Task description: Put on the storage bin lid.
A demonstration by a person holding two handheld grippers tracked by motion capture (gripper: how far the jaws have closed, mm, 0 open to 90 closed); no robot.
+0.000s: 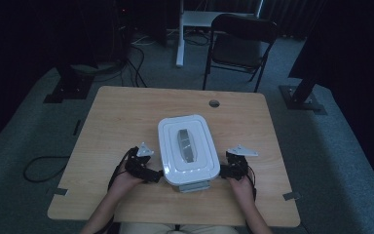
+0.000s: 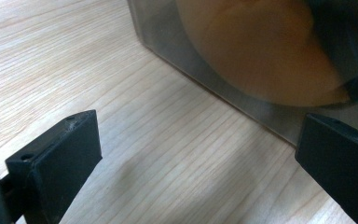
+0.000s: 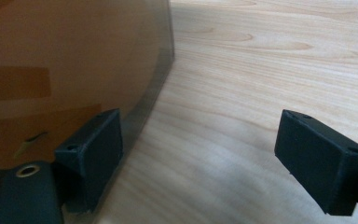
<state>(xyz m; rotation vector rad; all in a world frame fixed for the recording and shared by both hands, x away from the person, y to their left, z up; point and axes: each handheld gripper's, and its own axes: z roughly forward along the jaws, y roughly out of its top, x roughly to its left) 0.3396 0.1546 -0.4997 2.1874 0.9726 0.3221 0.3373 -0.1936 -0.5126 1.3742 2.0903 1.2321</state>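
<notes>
Dim light hangs over a wooden table [image 1: 126, 122] on grey carpet, with a loop of black cable [image 1: 41, 168] on the floor at the far left, a dark stand base [image 1: 68, 87] beyond that corner, and a folding chair [image 1: 241, 41] behind the table. Nothing lies between the person's hands and the box. Working across from the left: the left gripper [image 1: 157, 173] sits low on the table just beside the near left corner of the white lidded container [image 1: 187, 148], its jaws spread wide and gripping nothing; in the left gripper view the left gripper [image 2: 198, 154] has bare wood between its jaws, the right one close against the container [image 2: 205, 79]'s clear wall. The container stands near the table's middle, toward the person, lid on, with a grey handle [image 1: 186, 143] along the top. On its near right corner is the right gripper [image 1: 221, 170], also released and wide; in the right gripper view the right gripper [image 3: 200, 144] has one jaw seemingly touching the container [image 3: 74, 60]'s curved wall, though the blur makes contact hard to judge.
</notes>
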